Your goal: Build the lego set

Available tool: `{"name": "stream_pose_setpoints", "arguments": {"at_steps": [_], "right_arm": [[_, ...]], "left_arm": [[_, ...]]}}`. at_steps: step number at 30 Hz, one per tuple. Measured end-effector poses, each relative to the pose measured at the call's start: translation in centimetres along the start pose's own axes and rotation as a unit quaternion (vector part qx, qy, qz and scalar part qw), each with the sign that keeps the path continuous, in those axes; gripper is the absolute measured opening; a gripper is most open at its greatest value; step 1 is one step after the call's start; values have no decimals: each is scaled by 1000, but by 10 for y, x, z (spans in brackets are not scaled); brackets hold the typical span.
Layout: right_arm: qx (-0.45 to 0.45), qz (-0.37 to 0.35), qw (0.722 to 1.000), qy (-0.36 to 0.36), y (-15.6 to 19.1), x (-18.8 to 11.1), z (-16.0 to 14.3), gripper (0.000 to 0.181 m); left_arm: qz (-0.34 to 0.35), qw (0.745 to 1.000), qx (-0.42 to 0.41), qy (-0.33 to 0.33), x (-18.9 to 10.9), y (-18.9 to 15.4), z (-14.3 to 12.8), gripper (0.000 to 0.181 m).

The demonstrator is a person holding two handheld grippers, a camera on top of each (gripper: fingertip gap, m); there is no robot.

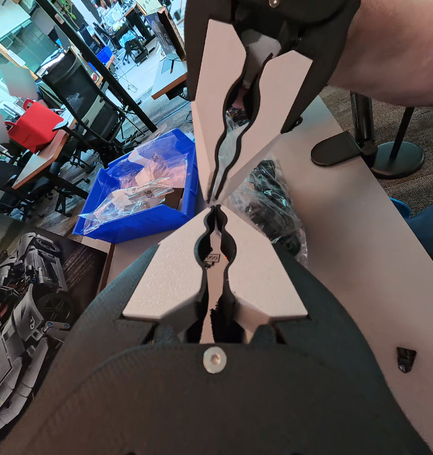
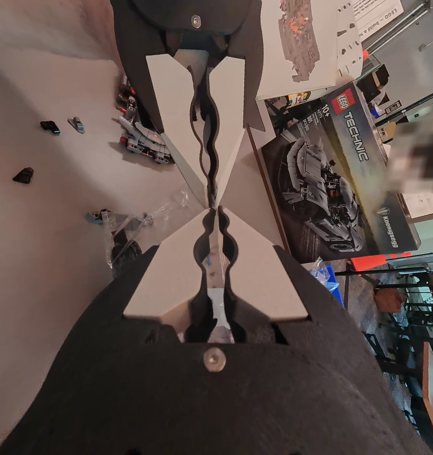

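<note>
Meeting tip to tip above a pale grey tabletop (image 1: 333, 246), both claws point at each other. Room behind is an open office with desks, black chairs and a red bag (image 1: 32, 125). On the tabletop: a blue bin (image 1: 141, 221) holding clear plastic bags (image 1: 136, 194), a bag of black parts (image 1: 267, 197), and the set box (image 2: 333, 177) with a grey car picture, near the edge. Right wrist view also shows a partly built grey lego assembly (image 2: 144, 142) farther back, a few loose dark pieces (image 2: 49, 126) well apart from it, and an opened clear bag (image 2: 126, 226) beside them.

Left claw (image 1: 215, 208): jaws nearly together at the tips, only a thin slit between; something tiny may be pinched there, cannot tell what. Right claw (image 2: 216, 209): same, tips almost closed, contents at the meeting point too small and blurred to tell. A bare forearm (image 1: 395, 49) is behind the right claw in the left wrist view.
</note>
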State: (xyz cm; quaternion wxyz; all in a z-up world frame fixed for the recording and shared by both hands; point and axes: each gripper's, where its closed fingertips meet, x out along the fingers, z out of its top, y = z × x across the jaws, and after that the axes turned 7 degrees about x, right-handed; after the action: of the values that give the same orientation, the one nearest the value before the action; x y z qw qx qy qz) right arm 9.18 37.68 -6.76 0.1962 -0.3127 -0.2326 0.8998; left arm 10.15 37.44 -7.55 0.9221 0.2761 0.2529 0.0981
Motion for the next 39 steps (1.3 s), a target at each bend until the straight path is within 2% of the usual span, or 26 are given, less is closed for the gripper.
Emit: {"name": "stream_pose_setpoints", "arguments": {"at_steps": [6, 16, 25, 29, 39], "right_arm": [[-18, -12, 1000, 16, -1, 0, 0, 0], [-49, -55, 997, 33, -4, 2, -2, 0], [-73, -106, 991, 38, -12, 3, -3, 0], [-106, -146, 982, 58, -19, 8, -7, 0], [-70, -123, 989, 45, -23, 14, -10, 0]], "left_arm": [[-2, 1000, 0, -9, 0, -1, 1, 1], [-34, 994, -88, -56, 0, 4, 3, 1], [-82, 968, -202, -126, 1, 11, 3, 0], [-83, 954, -255, -130, 5, 18, -2, 0], [-49, 970, -210, -116, 6, 21, -7, 5]]}}
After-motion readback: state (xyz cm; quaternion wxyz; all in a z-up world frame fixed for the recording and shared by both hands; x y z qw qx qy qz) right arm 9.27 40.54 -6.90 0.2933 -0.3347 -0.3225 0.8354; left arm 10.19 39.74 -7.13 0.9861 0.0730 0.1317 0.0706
